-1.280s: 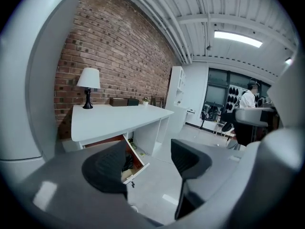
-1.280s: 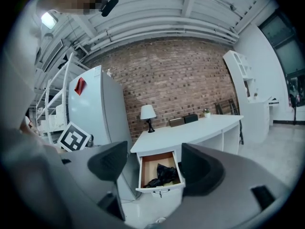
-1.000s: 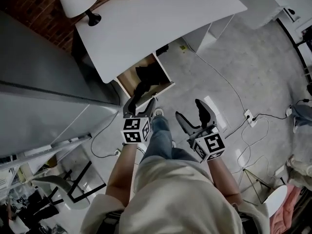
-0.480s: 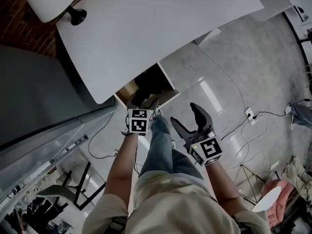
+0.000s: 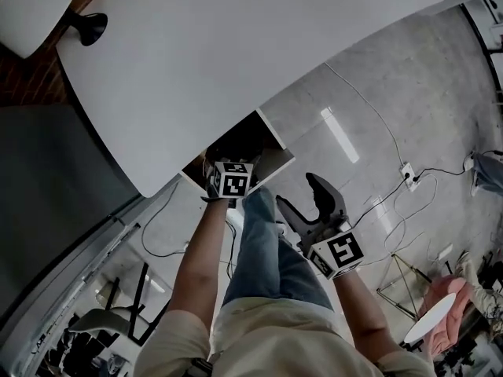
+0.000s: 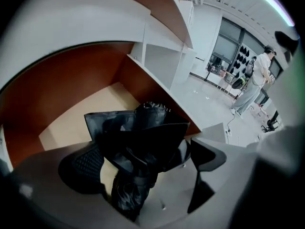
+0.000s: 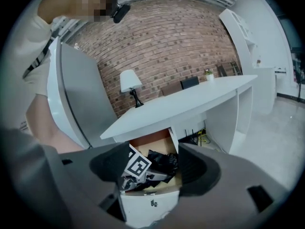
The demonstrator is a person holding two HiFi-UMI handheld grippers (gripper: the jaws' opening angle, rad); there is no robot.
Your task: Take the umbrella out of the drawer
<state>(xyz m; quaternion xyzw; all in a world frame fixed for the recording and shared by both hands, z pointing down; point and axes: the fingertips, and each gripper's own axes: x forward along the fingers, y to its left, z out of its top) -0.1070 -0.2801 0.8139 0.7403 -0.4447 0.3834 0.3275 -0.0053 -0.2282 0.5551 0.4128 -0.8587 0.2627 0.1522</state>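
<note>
The drawer (image 5: 274,162) stands pulled out under the white desk. A black folded umbrella (image 6: 143,142) lies crumpled on its wooden bottom (image 6: 78,123). My left gripper (image 6: 143,165) reaches down into the drawer, and in the head view only its marker cube (image 5: 235,179) shows. Its jaws are opening, with the umbrella between the pads (image 6: 82,168); no pad visibly presses on it. My right gripper (image 5: 299,193) hangs outside the drawer front, to the right, above the floor. Its jaws are closing a little with nothing between them. Beyond them lie the umbrella (image 7: 163,162) and the left cube.
The white desk (image 5: 236,45) overhangs the drawer, with a lamp (image 5: 86,26) at its far left. A grey cabinet (image 5: 47,179) stands left. Cables and a power strip (image 5: 408,171) lie on the floor right. My jeans leg (image 5: 263,246) is just below the drawer. A person (image 6: 255,80) stands far off.
The left gripper has dropped from in front of the drawer down into it, and its jaws have spread. The right gripper came a little closer to the drawer front.
</note>
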